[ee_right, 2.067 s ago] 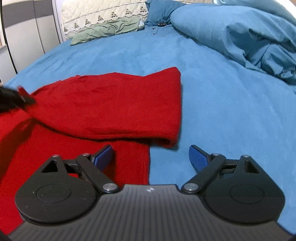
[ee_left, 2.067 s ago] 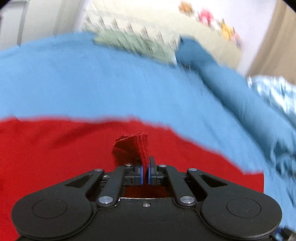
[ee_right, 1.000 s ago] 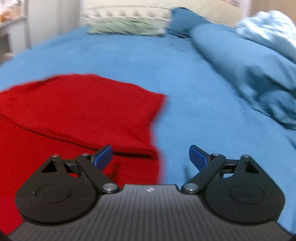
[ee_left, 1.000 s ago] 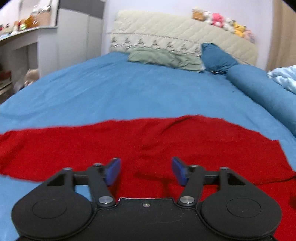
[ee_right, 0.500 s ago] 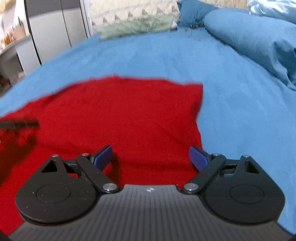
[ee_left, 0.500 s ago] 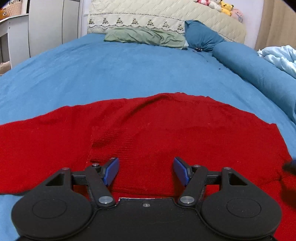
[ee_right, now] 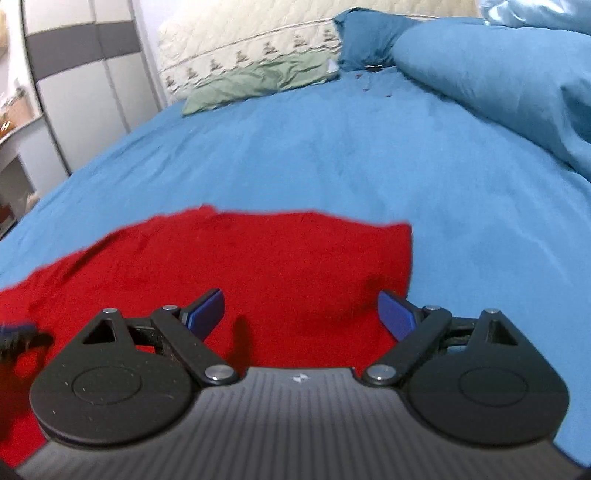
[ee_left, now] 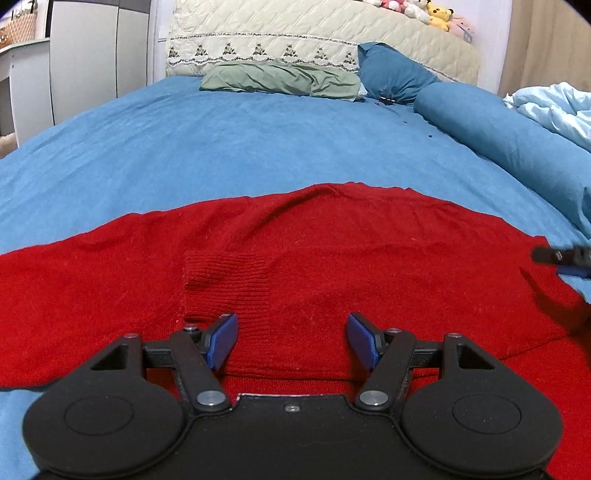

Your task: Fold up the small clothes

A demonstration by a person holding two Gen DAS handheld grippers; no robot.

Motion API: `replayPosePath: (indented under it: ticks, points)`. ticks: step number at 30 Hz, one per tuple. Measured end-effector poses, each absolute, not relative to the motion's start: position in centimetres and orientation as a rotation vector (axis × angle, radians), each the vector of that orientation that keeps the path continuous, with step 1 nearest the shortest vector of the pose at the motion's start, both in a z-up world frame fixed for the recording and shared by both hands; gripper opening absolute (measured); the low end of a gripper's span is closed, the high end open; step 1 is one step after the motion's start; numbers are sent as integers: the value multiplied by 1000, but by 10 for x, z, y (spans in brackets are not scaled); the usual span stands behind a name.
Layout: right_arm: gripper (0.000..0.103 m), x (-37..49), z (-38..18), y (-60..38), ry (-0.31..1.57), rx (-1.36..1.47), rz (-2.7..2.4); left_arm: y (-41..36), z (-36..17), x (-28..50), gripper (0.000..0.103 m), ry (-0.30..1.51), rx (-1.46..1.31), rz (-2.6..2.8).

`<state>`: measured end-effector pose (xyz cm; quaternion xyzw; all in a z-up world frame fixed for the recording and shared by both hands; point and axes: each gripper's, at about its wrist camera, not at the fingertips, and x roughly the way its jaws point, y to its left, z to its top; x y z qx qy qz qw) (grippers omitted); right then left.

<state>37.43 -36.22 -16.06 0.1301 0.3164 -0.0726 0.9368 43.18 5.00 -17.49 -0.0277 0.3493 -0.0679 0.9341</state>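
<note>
The left claw (ee_left: 291, 338) is released, its blue pads (ee_left: 221, 338) spread wide and holding nothing, low over the near part of a red sweater (ee_left: 369, 258). Just beyond its left pad lies a ribbed cuff (ee_left: 225, 284), folded onto the sweater's body. The right claw (ee_right: 301, 314) is likewise released and empty, poised above the sweater's (ee_right: 258, 266) right portion, with its right pad (ee_right: 395, 317) near the garment's right edge. At the right rim of the left view, the tip of the right claw (ee_left: 565, 258) shows over that same edge; at the left rim of the right view a dark blurred piece of the left claw (ee_right: 14, 334) appears.

The sweater lies spread flat across the near part of a bed (ee_left: 258, 147) covered in blue sheet. Farther off, at the head of the bed, rest a green pillow (ee_left: 280, 79) and a blue pillow (ee_left: 395, 79) against a cream quilted headboard (ee_left: 314, 33). A rolled blue duvet (ee_left: 509, 140) runs along the right side. A wardrobe (ee_left: 92, 62) stands far left.
</note>
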Motion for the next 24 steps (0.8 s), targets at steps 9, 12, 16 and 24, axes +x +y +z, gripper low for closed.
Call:
replayPosePath:
  ticks: [9,12,16,24]
  points:
    - [103,397,-166,-364,747,224,-164,58,-163,424,72,709,-60,-144]
    - [103,378,-144,-353,698,220,-118,67,-137,405,72,661,-63,-111]
    - [103,351,-104,-324,673,208,-99,99,-94,372,94,588,-114,-34]
    - [103,325,-67,-247,691,156,-13,223,-76,335,103,534,-305,221]
